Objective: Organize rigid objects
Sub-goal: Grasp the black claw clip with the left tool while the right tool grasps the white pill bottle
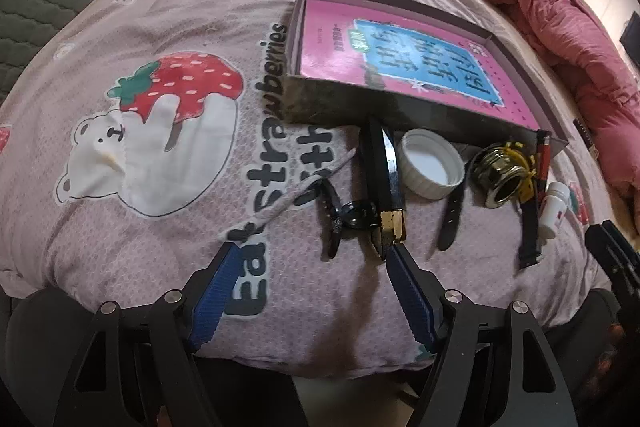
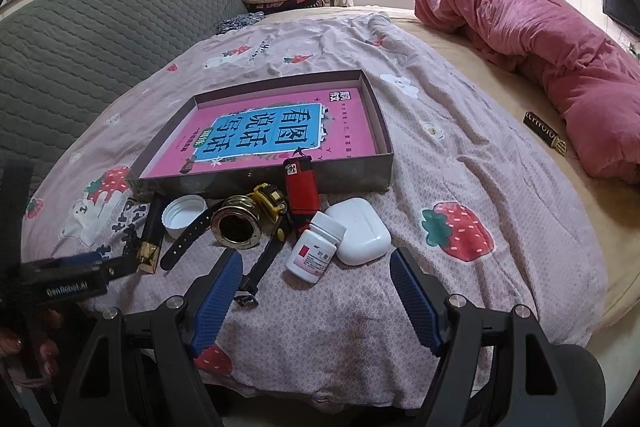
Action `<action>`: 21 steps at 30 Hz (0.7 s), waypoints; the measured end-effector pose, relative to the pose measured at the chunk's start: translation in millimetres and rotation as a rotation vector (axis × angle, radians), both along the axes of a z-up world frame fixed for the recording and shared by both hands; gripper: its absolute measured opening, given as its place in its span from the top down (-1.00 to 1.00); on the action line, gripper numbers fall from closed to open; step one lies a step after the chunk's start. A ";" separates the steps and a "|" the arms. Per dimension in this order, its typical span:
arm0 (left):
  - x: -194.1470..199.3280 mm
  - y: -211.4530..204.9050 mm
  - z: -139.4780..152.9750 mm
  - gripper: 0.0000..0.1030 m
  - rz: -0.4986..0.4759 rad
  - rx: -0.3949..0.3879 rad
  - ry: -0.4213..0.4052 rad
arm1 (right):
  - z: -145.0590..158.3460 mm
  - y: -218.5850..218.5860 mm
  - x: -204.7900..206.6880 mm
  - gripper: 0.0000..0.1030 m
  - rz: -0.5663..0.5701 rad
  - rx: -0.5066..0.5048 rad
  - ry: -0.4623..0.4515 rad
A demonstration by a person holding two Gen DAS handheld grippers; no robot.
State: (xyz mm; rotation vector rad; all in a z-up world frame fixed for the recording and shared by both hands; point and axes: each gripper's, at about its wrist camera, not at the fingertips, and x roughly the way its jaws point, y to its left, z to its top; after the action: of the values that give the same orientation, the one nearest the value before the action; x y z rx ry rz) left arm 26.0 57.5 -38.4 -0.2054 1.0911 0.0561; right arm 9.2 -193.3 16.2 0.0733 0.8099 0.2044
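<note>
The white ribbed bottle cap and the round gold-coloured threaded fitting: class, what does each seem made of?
White ribbed bottle cap: likely plastic, matte, with moulded ridges. Round gold-coloured threaded fitting: probably brass or plated metal, with shiny reflective rings.

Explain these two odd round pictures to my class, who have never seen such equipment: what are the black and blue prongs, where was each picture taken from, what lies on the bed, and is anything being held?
There is no robot here. A person holds a two-fingered tool in each hand, each carrying a wide-angle camera looking along its blue-padded fingers. One picture comes from the left tool, the other from the right tool. Both stand open and hold nothing.

On the pink strawberry-print bedcover lies a shallow cardboard box holding a pink book. In front of it lie a white plastic cap, a brass ring fitting, a red lighter, a small white pill bottle, a white earbud case and a black and gold lipstick tube.
</note>
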 end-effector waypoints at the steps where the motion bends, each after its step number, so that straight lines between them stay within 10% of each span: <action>1: 0.1 0.9 0.2 -0.49 0.000 0.007 -0.002 | -0.5 0.0 0.4 -0.47 0.000 0.001 0.001; 11: 1.4 11.3 2.1 -0.23 0.001 0.008 -0.016 | -4.5 0.0 2.6 -0.47 0.005 0.001 0.012; 21: 11.1 -3.4 -2.1 0.48 -0.079 0.057 -0.027 | -9.2 2.2 7.1 -0.47 0.005 0.005 0.045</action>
State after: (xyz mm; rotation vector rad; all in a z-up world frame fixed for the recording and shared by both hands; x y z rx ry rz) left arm 37.1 54.2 -40.5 -0.1117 1.0685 0.0140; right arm 16.3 -191.1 7.0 0.0806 0.8542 0.2104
